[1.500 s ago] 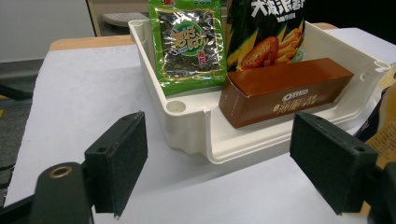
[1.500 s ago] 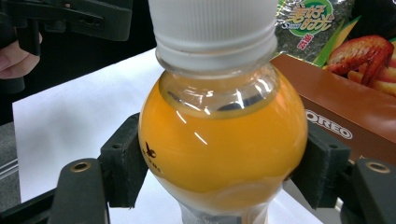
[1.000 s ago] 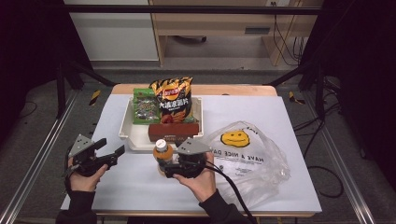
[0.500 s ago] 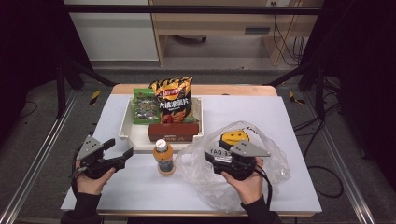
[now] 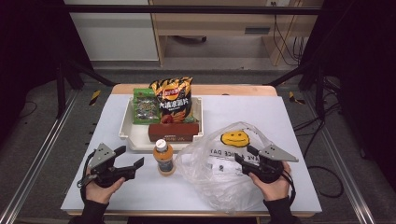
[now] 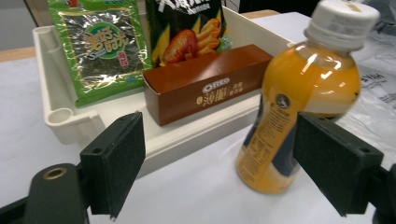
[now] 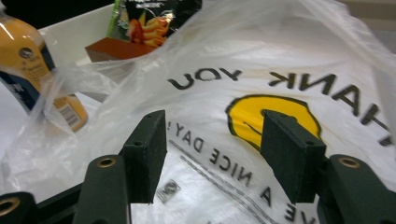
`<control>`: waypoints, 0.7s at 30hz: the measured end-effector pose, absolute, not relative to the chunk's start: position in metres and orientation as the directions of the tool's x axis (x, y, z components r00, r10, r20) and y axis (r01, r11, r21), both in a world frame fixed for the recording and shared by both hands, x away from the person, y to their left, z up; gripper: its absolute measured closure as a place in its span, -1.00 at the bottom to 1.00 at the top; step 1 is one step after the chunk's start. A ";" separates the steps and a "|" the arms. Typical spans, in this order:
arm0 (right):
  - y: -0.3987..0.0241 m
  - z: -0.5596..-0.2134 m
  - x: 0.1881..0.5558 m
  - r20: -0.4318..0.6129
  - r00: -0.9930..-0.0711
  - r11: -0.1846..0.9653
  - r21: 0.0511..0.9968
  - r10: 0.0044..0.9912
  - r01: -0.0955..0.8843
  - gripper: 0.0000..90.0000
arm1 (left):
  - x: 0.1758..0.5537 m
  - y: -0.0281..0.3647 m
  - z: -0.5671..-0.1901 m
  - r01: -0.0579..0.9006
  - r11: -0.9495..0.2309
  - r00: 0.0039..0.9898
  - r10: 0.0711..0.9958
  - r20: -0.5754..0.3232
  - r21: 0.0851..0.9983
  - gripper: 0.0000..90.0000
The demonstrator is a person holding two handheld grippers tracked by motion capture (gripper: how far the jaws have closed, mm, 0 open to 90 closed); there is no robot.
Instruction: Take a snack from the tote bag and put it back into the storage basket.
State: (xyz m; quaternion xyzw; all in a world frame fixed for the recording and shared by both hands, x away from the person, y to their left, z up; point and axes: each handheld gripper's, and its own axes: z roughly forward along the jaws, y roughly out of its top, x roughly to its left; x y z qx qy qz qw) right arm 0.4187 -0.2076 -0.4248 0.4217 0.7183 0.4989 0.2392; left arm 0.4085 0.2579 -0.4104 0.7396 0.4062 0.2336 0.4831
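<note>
My left gripper (image 5: 131, 165) sits low at the table's near left with its jaws spread wide and nothing between them; the juice bottle (image 5: 164, 157) stands upright just to its right, long axis vertical, a little beyond the jaw tips and not touched. In the left gripper view the bottle (image 6: 299, 107) stands just beyond the right-hand pad, so I judge a short slide sideways would bracket it, and this hand is the nearer one. Just behind the bottle runs the front wall of the white tray (image 5: 135, 140), which leaves little room that way; the bare table in front is free. Right of the bottle lies the clear plastic bag (image 5: 224, 168), its loose edge near the bottle. My right gripper (image 5: 245, 156) hovers over the bag, jaws just closing in but apart, gripping nothing yet.
</note>
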 end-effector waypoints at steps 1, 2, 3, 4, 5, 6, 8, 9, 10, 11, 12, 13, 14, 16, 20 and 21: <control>-0.210 -0.426 0.419 0.073 -0.522 0.148 0.918 0.850 0.369 -0.12 | 0.407 0.257 -0.411 0.375 -0.208 0.564 0.824 -0.044 0.903 -0.63; -0.212 -0.427 0.419 0.076 -0.515 0.144 0.916 0.854 0.375 -0.12 | 0.406 0.255 -0.411 0.373 -0.214 0.570 0.821 -0.041 0.903 -0.64; -0.215 -0.427 0.418 0.082 -0.509 0.140 0.914 0.857 0.382 -0.12 | 0.404 0.254 -0.411 0.372 -0.216 0.575 0.817 -0.041 0.903 -0.65; -0.217 -0.428 0.418 0.083 -0.506 0.137 0.914 0.859 0.382 -0.13 | 0.403 0.252 -0.411 0.370 -0.223 0.581 0.813 -0.037 0.902 -0.65; -0.218 -0.429 0.418 0.087 -0.501 0.131 0.914 0.861 0.385 -0.13 | 0.402 0.250 -0.412 0.371 -0.226 0.584 0.811 -0.037 0.901 -0.65; -0.220 -0.429 0.418 0.088 -0.498 0.129 0.914 0.863 0.385 -0.14 | 0.401 0.249 -0.412 0.371 -0.228 0.587 0.809 -0.037 0.900 -0.67; -0.222 -0.429 0.418 0.094 -0.490 0.121 0.913 0.867 0.389 -0.15 | 0.398 0.245 -0.413 0.367 -0.236 0.598 0.801 -0.034 0.900 -0.68; -0.223 -0.429 0.418 0.093 -0.491 0.122 0.914 0.866 0.388 -0.15 | 0.398 0.242 -0.413 0.365 -0.241 0.603 0.797 -0.031 0.899 -0.68; -0.223 -0.430 0.418 0.094 -0.489 0.120 0.914 0.867 0.388 -0.16 | 0.397 0.240 -0.414 0.364 -0.247 0.607 0.794 -0.027 0.898 -0.68; -0.224 -0.430 0.418 0.091 -0.488 0.121 0.914 0.868 0.387 -0.16 | 0.397 0.237 -0.415 0.365 -0.252 0.610 0.792 -0.026 0.896 -0.68; -0.224 -0.430 0.418 0.095 -0.487 0.119 0.913 0.868 0.391 -0.16 | 0.397 0.234 -0.415 0.365 -0.253 0.611 0.791 -0.025 0.896 -0.68; -0.224 -0.431 0.419 0.095 -0.487 0.121 0.912 0.868 0.392 -0.17 | 0.397 0.231 -0.416 0.364 -0.255 0.612 0.790 -0.023 0.896 -0.69; -0.224 -0.431 0.419 0.097 -0.486 0.119 0.911 0.869 0.395 -0.17 | 0.397 0.228 -0.417 0.365 -0.258 0.613 0.790 -0.022 0.895 -0.68; -0.224 -0.431 0.419 0.097 -0.484 0.121 0.910 0.870 0.398 -0.17 | 0.397 0.222 -0.418 0.363 -0.262 0.609 0.793 -0.015 0.894 -0.69; -0.225 -0.432 0.420 0.095 -0.484 0.122 0.909 0.870 0.398 -0.19 | 0.399 0.211 -0.419 0.362 -0.269 0.598 0.802 -0.001 0.892 -0.68; -0.225 -0.432 0.420 0.096 -0.480 0.121 0.908 0.872 0.400 -0.19 | 0.400 0.209 -0.420 0.361 -0.270 0.597 0.802 0.001 0.893 -0.68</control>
